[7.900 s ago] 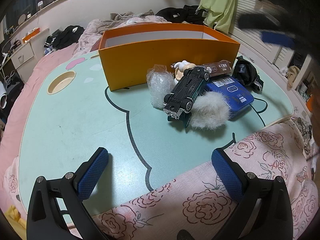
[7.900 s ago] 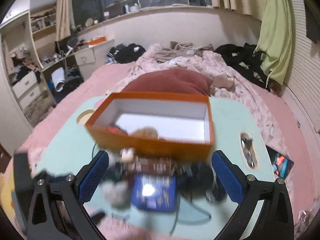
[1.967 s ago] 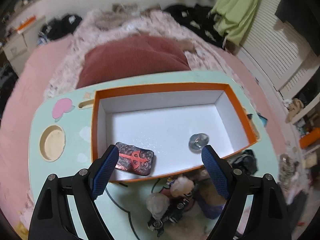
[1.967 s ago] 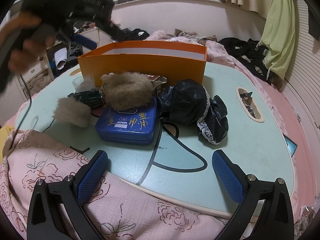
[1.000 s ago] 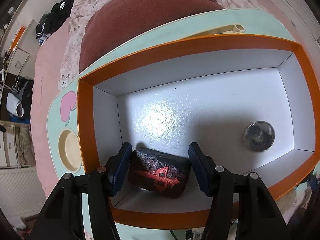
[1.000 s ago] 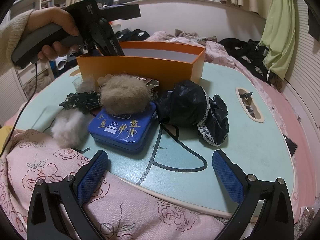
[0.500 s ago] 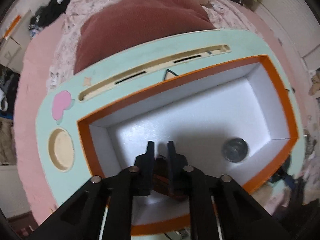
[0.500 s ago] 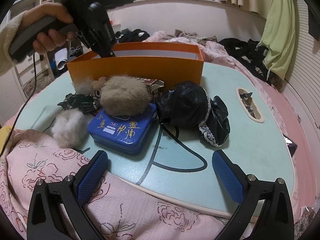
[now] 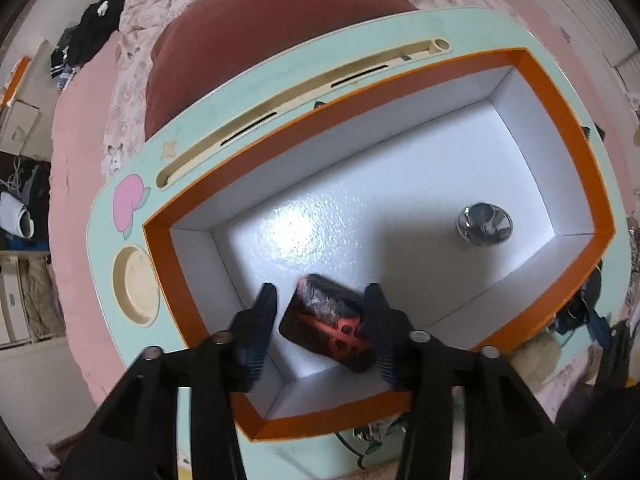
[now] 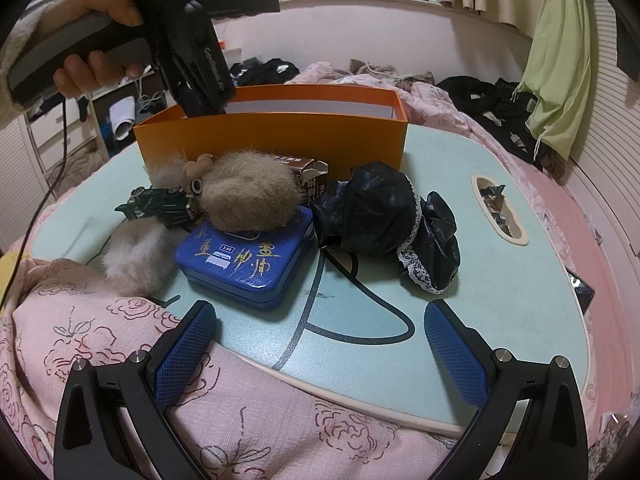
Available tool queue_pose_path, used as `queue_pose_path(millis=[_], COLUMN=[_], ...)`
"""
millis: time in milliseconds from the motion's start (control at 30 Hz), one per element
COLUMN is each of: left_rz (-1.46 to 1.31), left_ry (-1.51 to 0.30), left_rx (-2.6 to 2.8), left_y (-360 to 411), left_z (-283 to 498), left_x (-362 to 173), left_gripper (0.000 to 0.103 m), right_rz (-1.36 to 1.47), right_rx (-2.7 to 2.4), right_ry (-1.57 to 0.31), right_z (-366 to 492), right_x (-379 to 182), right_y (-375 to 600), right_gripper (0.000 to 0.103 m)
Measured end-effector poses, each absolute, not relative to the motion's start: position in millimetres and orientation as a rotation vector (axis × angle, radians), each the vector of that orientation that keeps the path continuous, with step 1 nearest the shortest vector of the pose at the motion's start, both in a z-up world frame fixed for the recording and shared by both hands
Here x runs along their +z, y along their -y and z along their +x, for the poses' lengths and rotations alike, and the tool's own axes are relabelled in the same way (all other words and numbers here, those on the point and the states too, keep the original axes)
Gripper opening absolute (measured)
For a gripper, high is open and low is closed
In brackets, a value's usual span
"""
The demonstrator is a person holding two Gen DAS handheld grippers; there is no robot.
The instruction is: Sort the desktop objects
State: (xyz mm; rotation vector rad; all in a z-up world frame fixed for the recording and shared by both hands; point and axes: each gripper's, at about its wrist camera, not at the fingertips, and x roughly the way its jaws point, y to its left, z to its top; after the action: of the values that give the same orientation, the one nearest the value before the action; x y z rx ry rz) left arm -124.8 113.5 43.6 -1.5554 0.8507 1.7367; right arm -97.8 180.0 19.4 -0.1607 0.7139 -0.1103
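Note:
My left gripper (image 9: 320,328) hangs over the near left corner of the orange box (image 9: 568,128). Its jaws are partly open on either side of a black pack with red marks (image 9: 332,324) that lies on the box's white floor. A small shiny round thing (image 9: 484,224) lies at the box's right end. My right gripper (image 10: 320,344) is open and empty over the pink quilt at the table's front edge. In the right wrist view the left gripper (image 10: 200,96) dips into the orange box (image 10: 280,140).
On the mint table (image 10: 500,280) lie a blue tin (image 10: 244,260), two fur balls (image 10: 248,196), a green toy car (image 10: 160,204), a brown carton (image 10: 308,176) and a black lace-trimmed bag (image 10: 384,224). A slot (image 10: 500,208) is at the right.
My left gripper was shut over the black pack half a second ago and has now opened beside it. The tan fur ball and blue tin shifted slightly. The right gripper has not moved.

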Motion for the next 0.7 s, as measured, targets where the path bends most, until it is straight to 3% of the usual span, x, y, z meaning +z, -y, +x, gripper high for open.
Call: queue_pose_path(millis=[67, 133, 333, 500, 533, 700], left_rz=[-1.558, -1.563, -1.663, -1.649, -1.642, -1.600], left_ry=[-0.841, -0.835, -0.737, -0.715, -0.708, -0.653], left_rx=[1.745, 1.748, 1.646, 1.627, 1.630, 1.635], left_y=[-112, -111, -105, -103, -103, -97], left_z=[-124, -125, -134, -129, -128, -125], left_x=[44, 44, 32, 36, 38, 45], left_gripper=[0.050, 0.060, 0.062, 0.056, 0.050, 0.046], right_rz=[-0.159, -0.159, -0.157, -0.157, -0.157, -0.155], right_rx=[-0.112, -0.114, -0.118, -0.121, -0.122, -0.126], right_ry=[-0.714, -0.714, -0.715, -0.714, -0.713, -0.714], right_z=[-98, -97, -97, -96, -96, -96], right_x=[19, 20, 19, 18, 18, 18], right_y=[-180, -180, -180, -178, -178, -178], right_gripper=[0.103, 0.103, 0.103, 0.103, 0.103, 0.103])
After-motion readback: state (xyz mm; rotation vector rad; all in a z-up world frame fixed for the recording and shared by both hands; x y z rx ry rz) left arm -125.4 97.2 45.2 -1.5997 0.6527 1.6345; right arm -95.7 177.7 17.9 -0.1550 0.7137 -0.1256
